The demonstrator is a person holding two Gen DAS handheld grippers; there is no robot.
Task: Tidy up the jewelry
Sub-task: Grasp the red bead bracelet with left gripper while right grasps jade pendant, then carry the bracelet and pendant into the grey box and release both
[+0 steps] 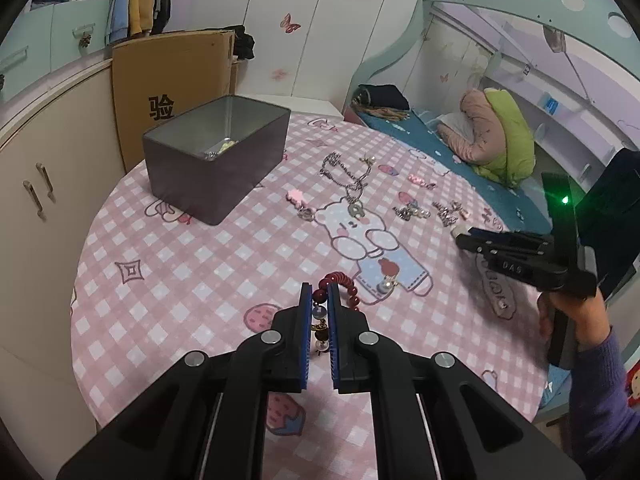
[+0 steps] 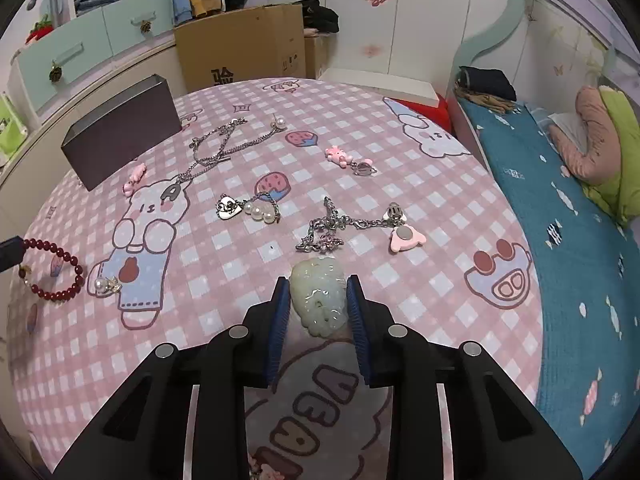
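Jaws of right gripper [image 2: 318,300] bracketing pale jade pendant [image 2: 319,300] lengthwise on tablecloth [image 2: 400,140], pads flanking its sides; left gripper [image 1: 319,300] pinching red bead bracelet [image 1: 344,284], grey box [image 1: 180,184] lying nearer left.

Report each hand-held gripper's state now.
Left hand-held gripper: shut on the red bead bracelet.
Right hand-held gripper: pads against the pale jade pendant, shut on it.

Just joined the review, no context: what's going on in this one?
A person is sorting jewelry on a round table with two handheld grippers. The left gripper is shut on a red bead bracelet. The right gripper brackets a pale jade pendant. Chains and charms lie loose; the dark box already holds some pieces.
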